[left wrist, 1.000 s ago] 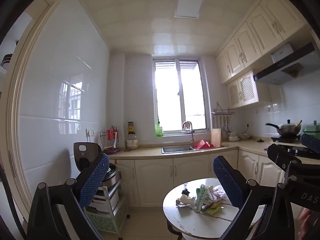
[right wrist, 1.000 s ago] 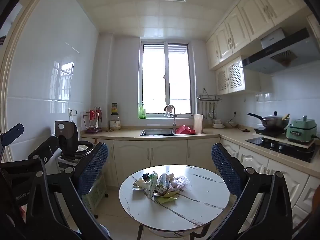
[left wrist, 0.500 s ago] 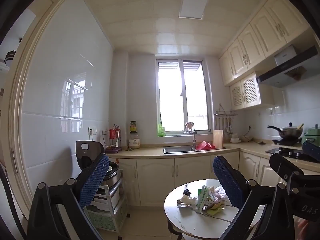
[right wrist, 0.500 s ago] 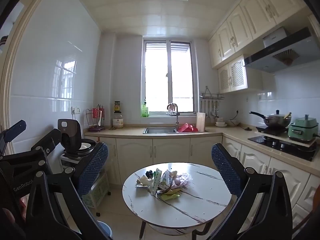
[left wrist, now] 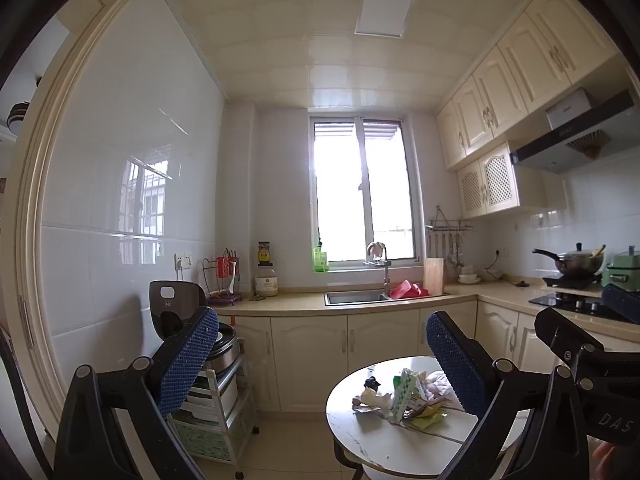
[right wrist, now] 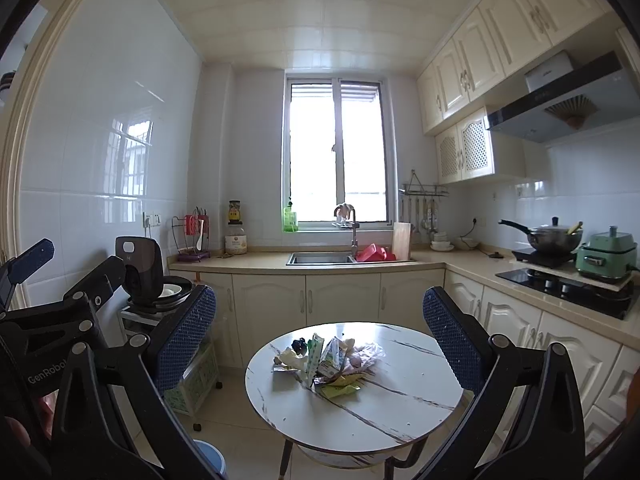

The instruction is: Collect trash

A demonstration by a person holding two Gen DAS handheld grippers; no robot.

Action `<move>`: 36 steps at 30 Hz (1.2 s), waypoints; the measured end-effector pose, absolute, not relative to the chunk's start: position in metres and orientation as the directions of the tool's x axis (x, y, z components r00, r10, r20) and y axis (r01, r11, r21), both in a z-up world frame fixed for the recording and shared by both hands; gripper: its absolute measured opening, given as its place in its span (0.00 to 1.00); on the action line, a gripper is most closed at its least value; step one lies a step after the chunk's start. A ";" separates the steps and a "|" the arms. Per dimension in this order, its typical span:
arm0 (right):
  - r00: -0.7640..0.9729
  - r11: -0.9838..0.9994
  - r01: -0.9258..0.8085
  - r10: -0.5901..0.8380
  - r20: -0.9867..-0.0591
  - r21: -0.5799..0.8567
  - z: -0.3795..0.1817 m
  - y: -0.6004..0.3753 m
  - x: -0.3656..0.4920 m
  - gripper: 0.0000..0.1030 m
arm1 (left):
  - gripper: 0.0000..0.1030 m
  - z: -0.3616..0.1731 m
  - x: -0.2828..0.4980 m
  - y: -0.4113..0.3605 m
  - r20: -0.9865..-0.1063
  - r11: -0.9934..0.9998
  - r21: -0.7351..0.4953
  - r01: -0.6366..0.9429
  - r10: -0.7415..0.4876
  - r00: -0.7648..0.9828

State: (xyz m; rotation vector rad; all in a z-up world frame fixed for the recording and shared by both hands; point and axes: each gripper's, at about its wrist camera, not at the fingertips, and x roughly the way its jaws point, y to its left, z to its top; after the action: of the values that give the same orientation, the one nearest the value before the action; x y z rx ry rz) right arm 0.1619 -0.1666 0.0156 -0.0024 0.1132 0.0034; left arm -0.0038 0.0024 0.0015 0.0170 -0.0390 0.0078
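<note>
- The left gripper (left wrist: 320,344), black-framed with blue textured pads, is held up in the air with its fingers spread wide and nothing between them.
- The right gripper (right wrist: 320,320), the same black-and-blue build, is likewise spread apart and empty, pointed toward the middle of the kitchen.
- A heap of crumpled wrappers and packets (right wrist: 328,362), green, white and yellow with a pale plastic bag among them, lies on the round white marble-patterned table (right wrist: 400,412), a little left of its centre from the right wrist view.
- Both grippers are well apart from that heap; neither touches the table.
- In the right wrist view the left gripper shows at the left edge, raised beside a dark rice cooker with its lid open (right wrist: 148,276) on a white wheeled rack.
- A blue round bin (right wrist: 210,458) peeks out on the floor just left of the table's legs.
- Behind the table runs a beige counter with a steel sink (right wrist: 320,258), a red tub beside it, and a bright window above.
- To the right, a black pan (right wrist: 554,236) and a green cooker (right wrist: 608,256) sit by the hob.
</note>
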 end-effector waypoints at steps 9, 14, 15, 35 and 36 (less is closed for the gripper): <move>0.992 0.999 0.039 -0.038 -0.122 0.002 0.014 -0.167 0.162 1.00 | 0.99 0.002 -0.004 0.002 0.039 1.000 0.017 -0.009 0.008 0.999; 0.992 0.999 0.039 -0.039 -0.122 0.002 0.014 -0.167 0.162 1.00 | 0.99 0.002 -0.004 0.003 0.037 1.000 0.016 -0.009 0.009 0.999; 0.992 0.999 0.039 -0.039 -0.122 0.003 0.015 -0.167 0.162 1.00 | 0.99 0.002 -0.004 0.003 0.039 1.000 0.017 -0.008 0.008 0.999; 0.991 0.999 0.040 -0.040 -0.124 0.003 0.011 -0.166 0.162 1.00 | 0.99 0.003 -0.005 0.002 0.040 1.000 0.018 -0.010 0.010 0.999; 0.991 0.999 0.041 -0.041 -0.124 0.003 0.011 -0.166 0.162 1.00 | 0.99 0.003 -0.005 0.003 0.040 1.000 0.017 -0.010 0.010 0.999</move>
State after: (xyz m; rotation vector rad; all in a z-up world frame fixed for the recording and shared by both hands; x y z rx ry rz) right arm 0.1621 -0.1662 0.0112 0.0057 0.1245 -0.0411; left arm -0.0053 0.0028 0.0031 0.0172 -0.0397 0.0100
